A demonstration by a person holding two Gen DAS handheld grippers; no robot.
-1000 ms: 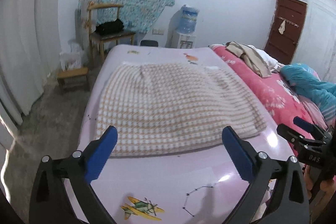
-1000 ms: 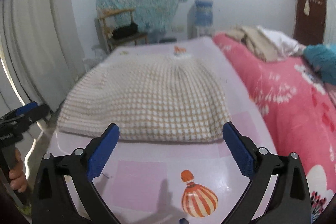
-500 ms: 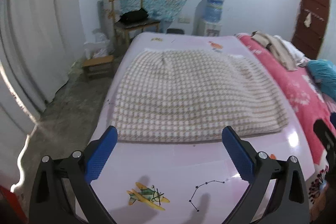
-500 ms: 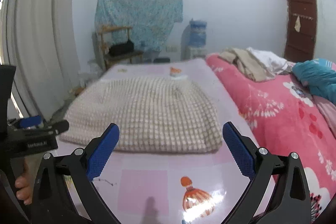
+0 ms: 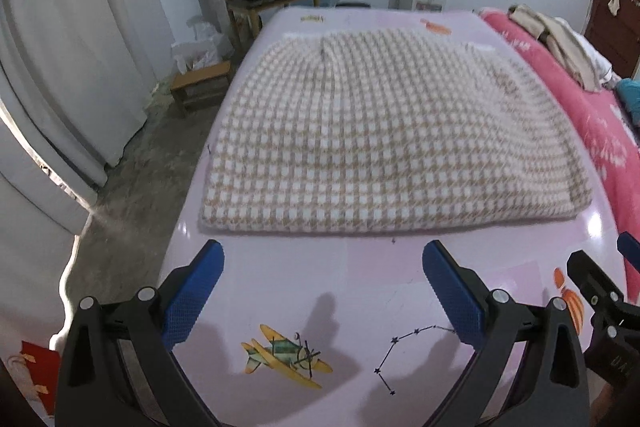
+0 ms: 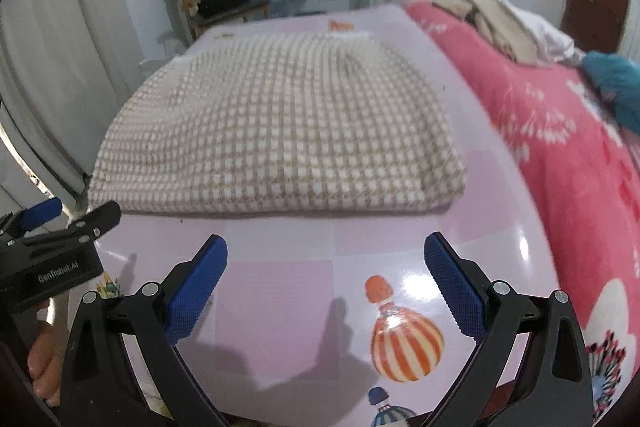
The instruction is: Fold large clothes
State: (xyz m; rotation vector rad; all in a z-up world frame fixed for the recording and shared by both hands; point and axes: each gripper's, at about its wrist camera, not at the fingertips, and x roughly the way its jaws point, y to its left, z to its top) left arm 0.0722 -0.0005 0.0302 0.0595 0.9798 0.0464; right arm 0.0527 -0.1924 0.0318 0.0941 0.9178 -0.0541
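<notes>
Sweater (image 5: 384, 131) lies just ahead of both my spread grippers, left gripper (image 5: 320, 283) and right gripper (image 6: 326, 267), near hem running crosswise, neither touching it.

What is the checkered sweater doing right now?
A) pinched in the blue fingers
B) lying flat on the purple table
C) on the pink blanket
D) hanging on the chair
B: the checkered sweater lies spread on the purple table, while both the left gripper and right gripper are open and empty.

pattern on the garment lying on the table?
Tan-and-white houndstooth-style check on the garment, clearest in the left wrist view.
</notes>
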